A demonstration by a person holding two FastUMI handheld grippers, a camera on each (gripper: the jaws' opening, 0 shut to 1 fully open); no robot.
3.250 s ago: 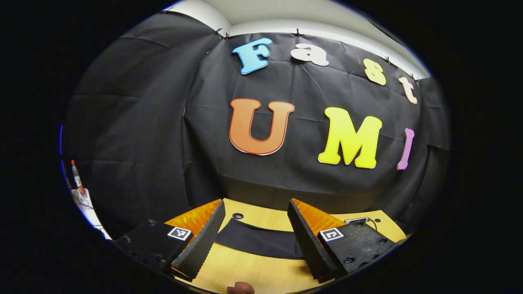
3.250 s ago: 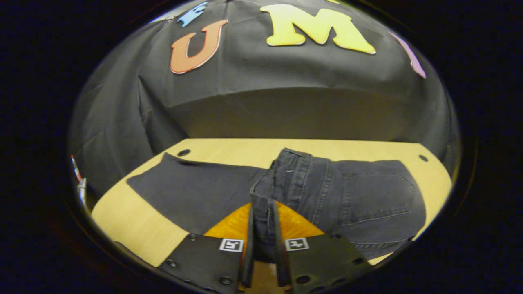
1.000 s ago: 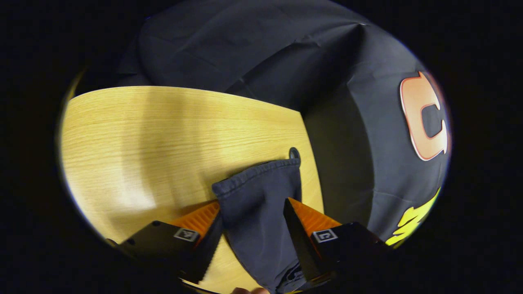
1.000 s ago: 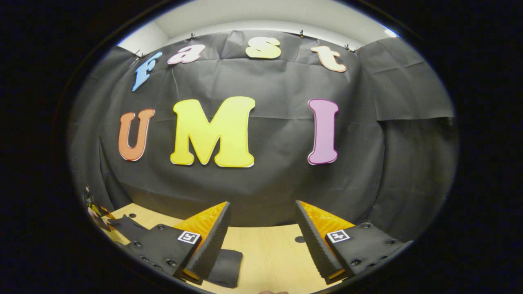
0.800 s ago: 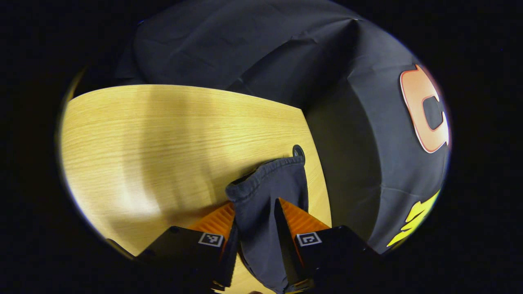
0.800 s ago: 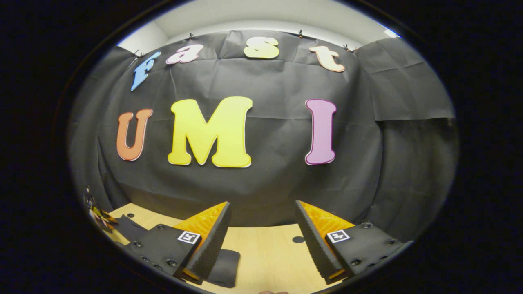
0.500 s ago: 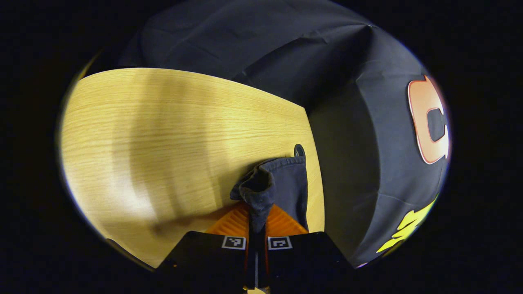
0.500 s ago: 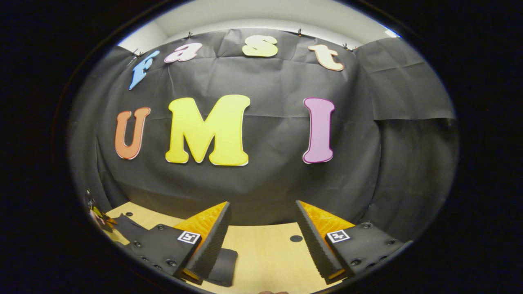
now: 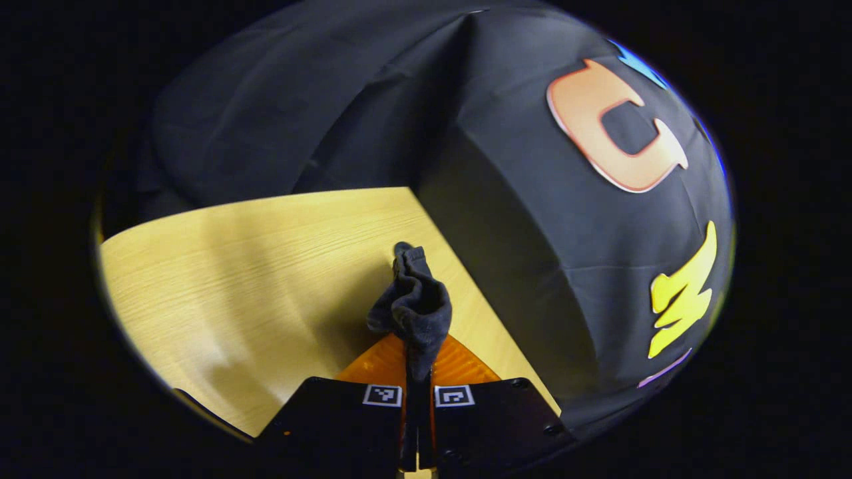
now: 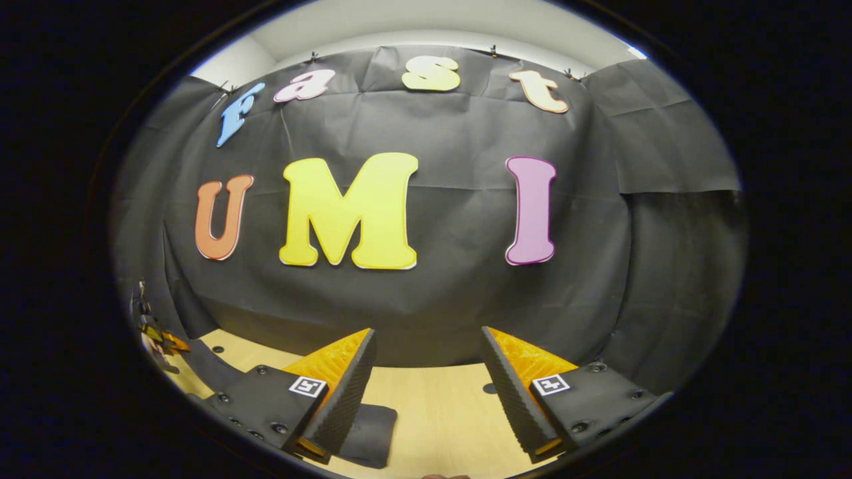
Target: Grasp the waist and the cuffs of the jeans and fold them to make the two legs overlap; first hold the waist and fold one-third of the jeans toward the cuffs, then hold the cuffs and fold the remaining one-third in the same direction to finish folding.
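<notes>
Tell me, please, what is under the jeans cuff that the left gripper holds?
Under the bunched cuff, clamped in the left gripper, lies bare wooden table with the cuff's shadow. The cuff and the gripper cover the table directly below them.

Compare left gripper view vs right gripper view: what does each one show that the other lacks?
Left gripper view: the left gripper, jaws shut on the bunched dark denim cuff of the jeans, lifted over the light wooden table.

Right gripper view: the right gripper, jaws wide apart with nothing between them, a folded dark part of the jeans lying flat on the table beside its left finger, and the pale ceiling strip above the wall.

Both: the wooden table, the black cloth booth wall, and dark denim.
</notes>
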